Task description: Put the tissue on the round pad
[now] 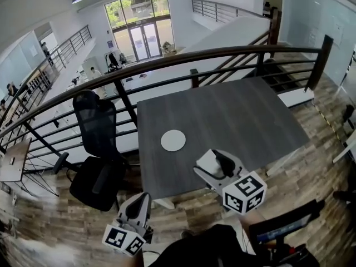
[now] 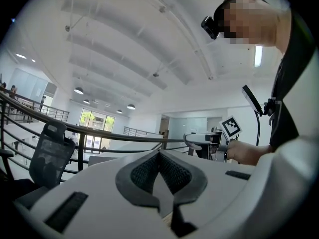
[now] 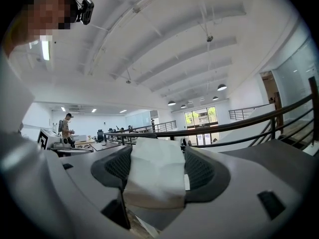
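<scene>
The white round pad [image 1: 173, 141] lies flat on the dark grey table [image 1: 245, 115], left of its middle. My right gripper [image 1: 208, 166] hovers at the table's front edge, just right of and nearer than the pad, with its marker cube [image 1: 245, 192] toward me. In the right gripper view, my right gripper [image 3: 157, 151] is shut on a folded white tissue [image 3: 155, 178], which stands up between the dark pads [image 3: 202, 171]. My left gripper [image 1: 140, 202] hangs low over the floor, off the table's front left corner. In the left gripper view, my left gripper [image 2: 159, 156] is shut, its pads meeting with nothing between them.
A black office chair [image 1: 97, 132] stands at the table's left side. A dark metal railing [image 1: 194, 57] runs behind the table, with a drop to a lower floor beyond. Wooden flooring [image 1: 311, 166] surrounds the table. A person [image 3: 66, 128] stands far off at desks.
</scene>
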Available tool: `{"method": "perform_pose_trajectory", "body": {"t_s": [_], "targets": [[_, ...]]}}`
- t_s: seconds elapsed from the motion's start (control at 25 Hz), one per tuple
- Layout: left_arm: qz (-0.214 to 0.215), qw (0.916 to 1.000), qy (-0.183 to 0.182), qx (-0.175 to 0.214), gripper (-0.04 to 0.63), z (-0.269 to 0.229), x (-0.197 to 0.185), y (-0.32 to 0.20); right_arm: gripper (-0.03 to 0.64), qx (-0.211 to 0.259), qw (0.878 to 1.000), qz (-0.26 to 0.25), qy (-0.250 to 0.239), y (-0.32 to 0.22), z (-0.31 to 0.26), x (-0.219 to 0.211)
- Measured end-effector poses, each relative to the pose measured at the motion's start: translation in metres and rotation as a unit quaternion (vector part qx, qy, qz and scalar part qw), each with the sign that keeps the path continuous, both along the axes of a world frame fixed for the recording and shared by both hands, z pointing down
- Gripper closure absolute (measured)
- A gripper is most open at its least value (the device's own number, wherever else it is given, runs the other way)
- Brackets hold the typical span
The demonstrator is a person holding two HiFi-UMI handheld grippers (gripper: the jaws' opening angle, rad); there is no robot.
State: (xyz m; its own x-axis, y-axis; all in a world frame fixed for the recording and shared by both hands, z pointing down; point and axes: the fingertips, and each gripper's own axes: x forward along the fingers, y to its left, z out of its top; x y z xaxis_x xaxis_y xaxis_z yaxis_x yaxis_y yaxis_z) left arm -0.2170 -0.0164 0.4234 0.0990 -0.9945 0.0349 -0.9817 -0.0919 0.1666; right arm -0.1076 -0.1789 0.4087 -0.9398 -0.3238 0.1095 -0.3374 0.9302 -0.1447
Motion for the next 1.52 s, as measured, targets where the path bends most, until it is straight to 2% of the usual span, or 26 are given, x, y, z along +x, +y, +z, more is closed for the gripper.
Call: {"method": "perform_pose_trajectory", "body": {"t_s": [0.16, 0.4, 0.6, 0.8, 0.92, 1.16, 1.52], "targets": [[0.008, 0.9999, 0.011, 0.000, 0.592, 0.008, -0.013, -0.005, 0.284, -0.009, 1.000, 0.010, 0.009, -0.001, 0.004, -0.011], [0.000, 0.9997, 0.022, -0.009, 0.592, 0.014, -0.026, -0.015, 0.284, -0.010, 1.000, -0.005, 0.013, -0.013, 0.003, -0.034], [-0.038, 0.9989, 0.025, -0.011, 0.592, 0.013, -0.047, -0.042, 0.284, -0.015, 0.999, -0.038, 0.016, -0.049, 0.006, -0.066], [-0.052, 0.9981, 0.031, 0.008, 0.592, -0.010, -0.041, -0.087, 0.284, -0.007, 0.998, -0.064, 0.009, -0.095, -0.008, -0.080], [-0.064, 0.9975, 0.025, 0.015, 0.592, -0.031, -0.041, -0.112, 0.284, -0.004, 0.997, -0.083, 0.007, -0.119, -0.020, -0.090], [-0.106, 0.9942, -0.004, -0.020, 0.592, -0.017, -0.065, -0.138, 0.284, -0.006, 0.994, -0.113, -0.006, -0.157, -0.013, -0.121], [-0.140, 0.9900, -0.004, -0.015, 0.592, -0.011, -0.083, -0.157, 0.284, -0.013, 0.990, -0.139, 0.000, -0.193, 0.006, -0.161]]}}
